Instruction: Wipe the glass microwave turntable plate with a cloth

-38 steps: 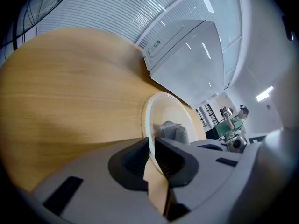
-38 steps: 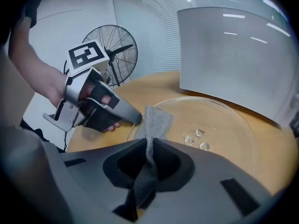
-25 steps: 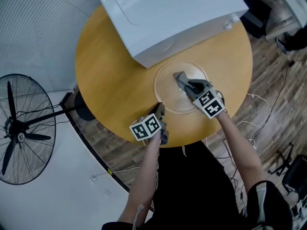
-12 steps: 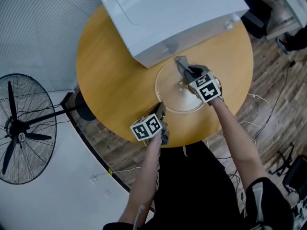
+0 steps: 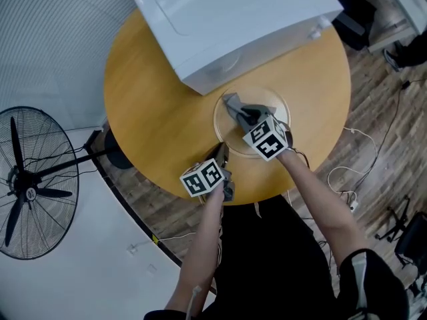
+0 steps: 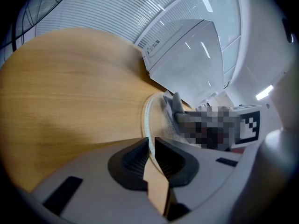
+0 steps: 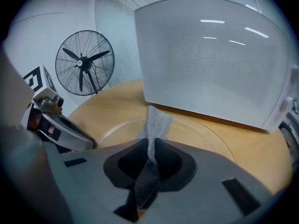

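My right claw (image 5: 245,117) has slid across the plate (image 5: 279,109) since a moment ago, from its 3 o'clock side toward 9 o'clock, dragging the cloth (image 5: 233,105) with it; the left claw (image 5: 222,155) has not budged. The right claw is pinched tight on the grey cloth, and a fold of it stands up between the pads. The loose end lies on the glass around the plate's 10 o'clock area. The left claw is nearly closed, clamped on the plate's rim at about 7 o'clock, with the glass edge running between its ribbed pads. The clear round plate lies flat on the wooden table (image 5: 153,99), toward the table's 5 o'clock edge. It sits just in front of the white microwave (image 5: 233,19), which stands at 12 o'clock. A standing fan (image 5: 27,179) is on the floor off at 8 o'clock.
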A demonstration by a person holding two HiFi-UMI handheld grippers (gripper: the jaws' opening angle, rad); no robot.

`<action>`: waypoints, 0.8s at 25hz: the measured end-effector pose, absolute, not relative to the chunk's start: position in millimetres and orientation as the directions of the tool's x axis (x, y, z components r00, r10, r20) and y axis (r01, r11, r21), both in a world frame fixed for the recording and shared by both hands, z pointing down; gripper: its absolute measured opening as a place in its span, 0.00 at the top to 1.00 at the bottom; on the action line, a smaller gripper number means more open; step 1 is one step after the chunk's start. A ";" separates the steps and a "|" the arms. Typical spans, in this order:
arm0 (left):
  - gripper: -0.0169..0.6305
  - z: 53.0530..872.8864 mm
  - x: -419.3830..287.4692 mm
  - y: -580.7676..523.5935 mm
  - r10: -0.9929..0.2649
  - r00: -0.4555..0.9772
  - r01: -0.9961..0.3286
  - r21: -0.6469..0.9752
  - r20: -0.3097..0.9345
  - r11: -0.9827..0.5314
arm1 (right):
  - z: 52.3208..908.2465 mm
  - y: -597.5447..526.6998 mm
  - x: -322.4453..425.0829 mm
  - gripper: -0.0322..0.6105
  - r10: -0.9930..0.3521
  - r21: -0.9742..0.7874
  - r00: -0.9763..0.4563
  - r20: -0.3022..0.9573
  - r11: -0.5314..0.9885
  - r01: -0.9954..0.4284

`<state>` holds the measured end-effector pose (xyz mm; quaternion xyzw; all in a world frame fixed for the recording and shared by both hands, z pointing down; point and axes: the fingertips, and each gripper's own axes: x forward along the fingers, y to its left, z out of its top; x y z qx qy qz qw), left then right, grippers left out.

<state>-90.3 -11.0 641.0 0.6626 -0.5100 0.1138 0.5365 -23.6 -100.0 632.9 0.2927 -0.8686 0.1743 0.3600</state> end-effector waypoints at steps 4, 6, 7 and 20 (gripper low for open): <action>0.92 641.6 -90.1 -10.5 -0.554 0.450 -0.801 0.591 0.701 0.096 | 632.7 -71.1 -51.8 0.89 -0.317 -0.092 -0.610 0.726 0.834 -0.544; 0.92 641.5 -89.8 -10.4 -0.554 0.449 -0.802 0.590 0.701 0.096 | 632.8 -60.2 -63.3 0.89 -0.284 -0.098 -0.628 0.725 0.860 -0.501; 0.92 641.5 -89.8 -10.4 -0.555 0.448 -0.802 0.589 0.701 0.096 | 632.9 -56.4 -67.9 0.89 -0.270 -0.102 -0.636 0.723 0.869 -0.485; 0.92 641.0 -89.2 -11.0 -0.558 0.439 -0.809 0.580 0.705 0.096 | 635.0 -115.4 -44.7 0.84 -0.325 -0.056 -0.590 0.739 0.843 -0.534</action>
